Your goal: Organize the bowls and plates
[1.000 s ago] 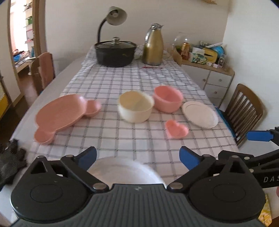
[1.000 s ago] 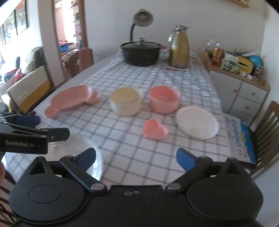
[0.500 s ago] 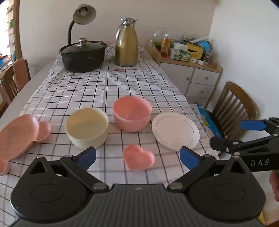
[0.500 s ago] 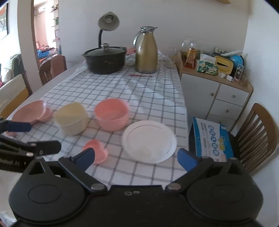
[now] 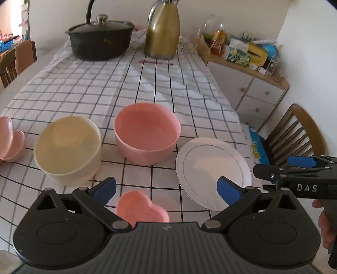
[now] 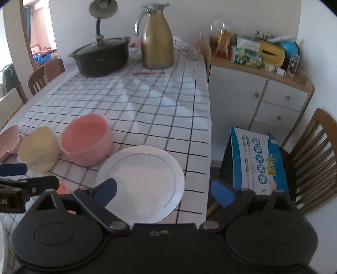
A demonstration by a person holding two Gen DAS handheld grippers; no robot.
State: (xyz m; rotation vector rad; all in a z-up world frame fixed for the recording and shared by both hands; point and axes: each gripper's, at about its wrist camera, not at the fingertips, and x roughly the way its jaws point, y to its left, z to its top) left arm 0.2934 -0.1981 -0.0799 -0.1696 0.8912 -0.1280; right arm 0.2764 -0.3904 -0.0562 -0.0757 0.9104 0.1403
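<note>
A white plate [image 5: 212, 172] [image 6: 143, 181] lies near the table's right edge. A pink bowl [image 5: 147, 139] [image 6: 86, 139] and a cream bowl [image 5: 69, 149] [image 6: 38, 153] stand side by side to its left. A small pink heart-shaped dish [image 5: 141, 208] lies just in front of my left gripper [image 5: 166, 188], which is open and empty. My right gripper [image 6: 164, 191] is open and empty over the plate's near edge. It also shows in the left wrist view [image 5: 282, 166]. A pink plate's lobes [image 5: 10, 139] show at far left.
A black lidded pot [image 5: 101, 40], a gold thermos jug [image 5: 163, 31] and a desk lamp [image 6: 101, 12] stand at the table's far end. A white cabinet [image 6: 263, 94] with clutter, a wooden chair [image 6: 311, 160] and a blue-white box [image 6: 257, 162] are to the right.
Both grippers have moved forward and to the right, closer to the bowls and the white plate. The heart dish now lies right at my left gripper. Both stay open.
</note>
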